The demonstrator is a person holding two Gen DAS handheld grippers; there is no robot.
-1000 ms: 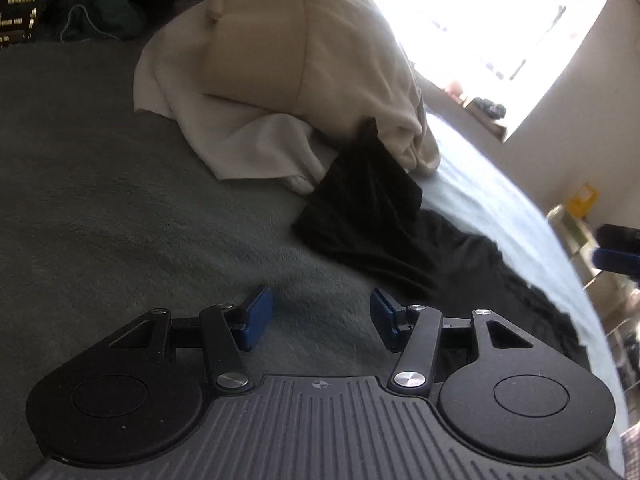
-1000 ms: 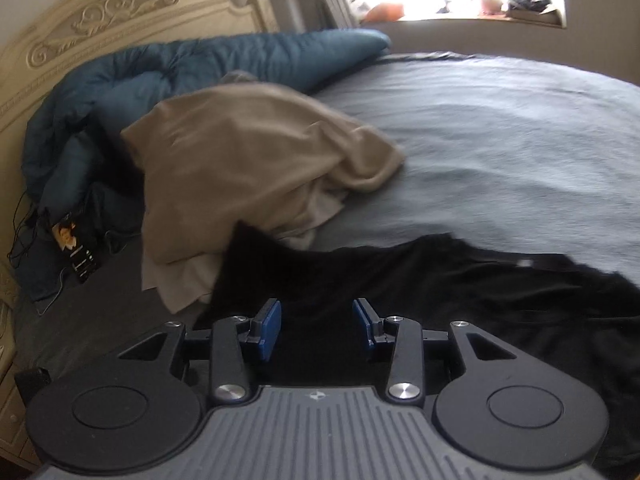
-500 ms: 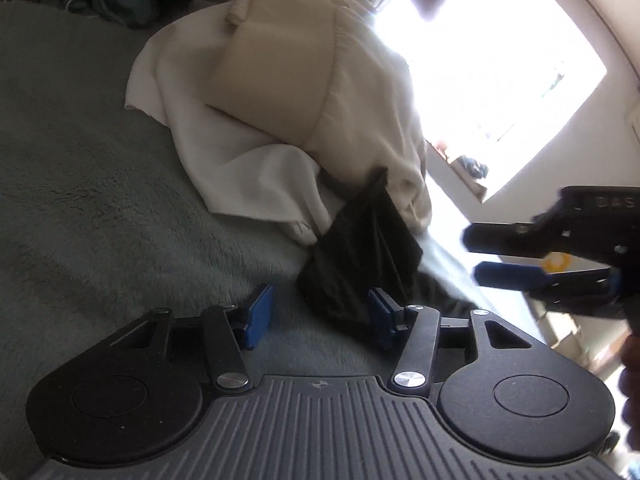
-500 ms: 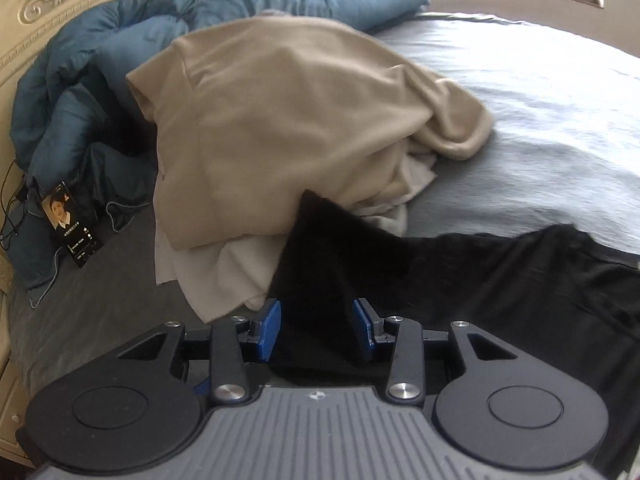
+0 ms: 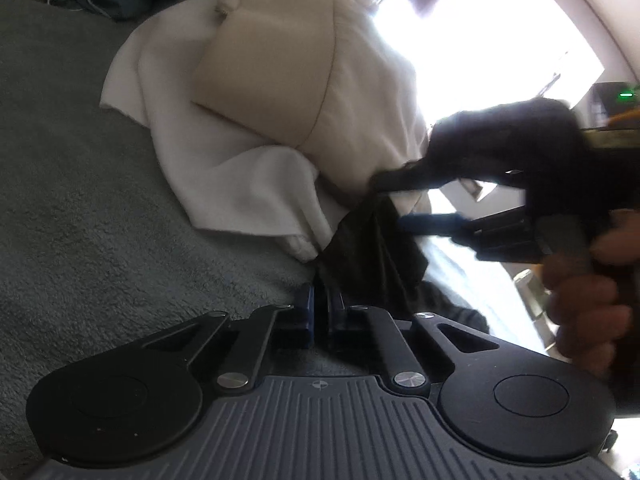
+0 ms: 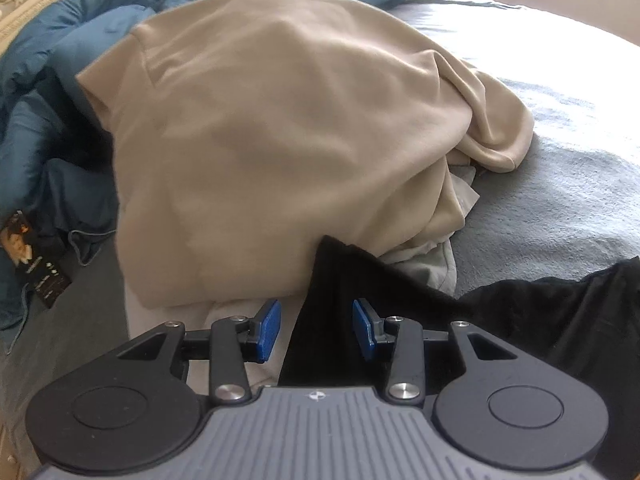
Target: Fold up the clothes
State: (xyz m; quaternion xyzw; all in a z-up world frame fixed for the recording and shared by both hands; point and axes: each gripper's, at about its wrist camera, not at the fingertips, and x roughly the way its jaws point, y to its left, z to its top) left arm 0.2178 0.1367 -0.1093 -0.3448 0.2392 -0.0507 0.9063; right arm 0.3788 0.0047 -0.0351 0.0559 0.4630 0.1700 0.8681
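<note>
1. The black garment [image 6: 400, 312] lies spread and rumpled on the grey bed [image 6: 560, 184], with one end tucked under the heap of beige clothes [image 6: 280, 140] and the white cloth [image 5: 224, 184] below it.
2. The left claw [image 5: 320, 312] has just closed, and its jaws pinch an edge of the black garment where that edge comes out from under the white cloth (the fabric rises from the jaws in a taut pleat).
3. The right claw [image 6: 316, 328] stands partly open, with a strip of the black garment between its blue pads [image 6: 269, 330]; the pads do not press on it, so it holds nothing yet.
4. In the left wrist view the right claw comes in from the right, held by a hand [image 5: 588, 288], its fingers pointing at the same end of the garment.
5. As I judge it, folding has barely begun: no piece shows a finished fold, and the black garment still needs pulling free, laying flat and folding.
6. The beige heap looks untouched.
</note>
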